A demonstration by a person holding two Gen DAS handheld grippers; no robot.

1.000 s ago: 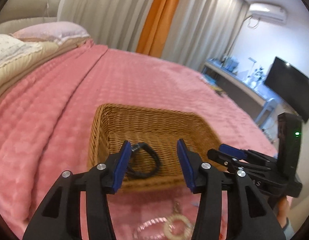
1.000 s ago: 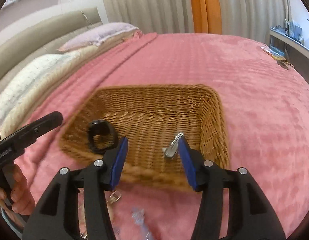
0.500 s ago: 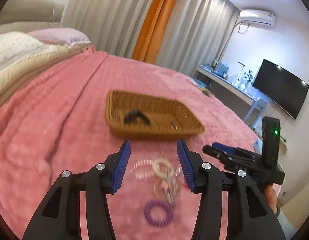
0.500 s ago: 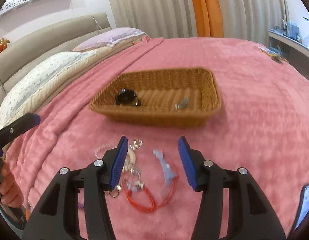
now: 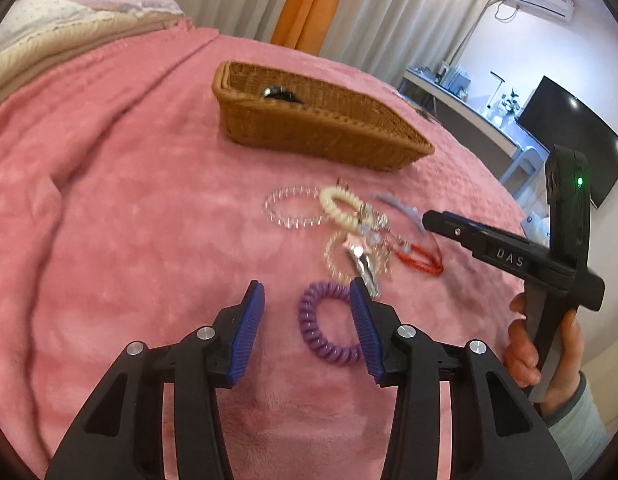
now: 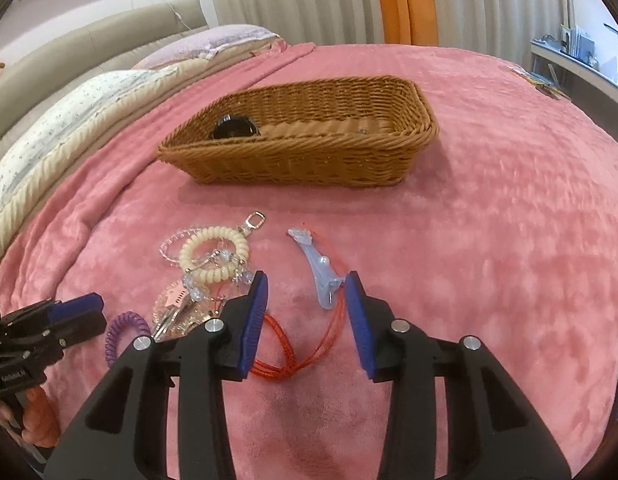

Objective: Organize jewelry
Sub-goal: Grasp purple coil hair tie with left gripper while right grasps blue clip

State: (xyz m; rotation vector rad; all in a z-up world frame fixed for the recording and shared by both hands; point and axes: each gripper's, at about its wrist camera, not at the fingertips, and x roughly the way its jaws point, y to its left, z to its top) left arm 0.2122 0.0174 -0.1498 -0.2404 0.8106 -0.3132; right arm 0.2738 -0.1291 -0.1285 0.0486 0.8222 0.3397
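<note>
Both grippers spread wide above loose jewelry on pink blanket (image 5: pixel 109 208).
Left gripper (image 5: pixel 307 322): purple coil bracelet (image 5: pixel 327 326) between fingers. Right gripper (image 6: pixel 307 312): blue hair clip (image 6: pixel 321 276), red cord (image 6: pixel 285 350) between fingers. Wicker basket (image 6: pixel 309 160) beyond fingertips.

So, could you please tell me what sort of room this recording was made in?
Most likely a bedroom, perhaps in a home or a hotel. The work happens on a bed under a pink blanket, with pillows against an upholstered headboard, and a wall-mounted television facing it.
</note>
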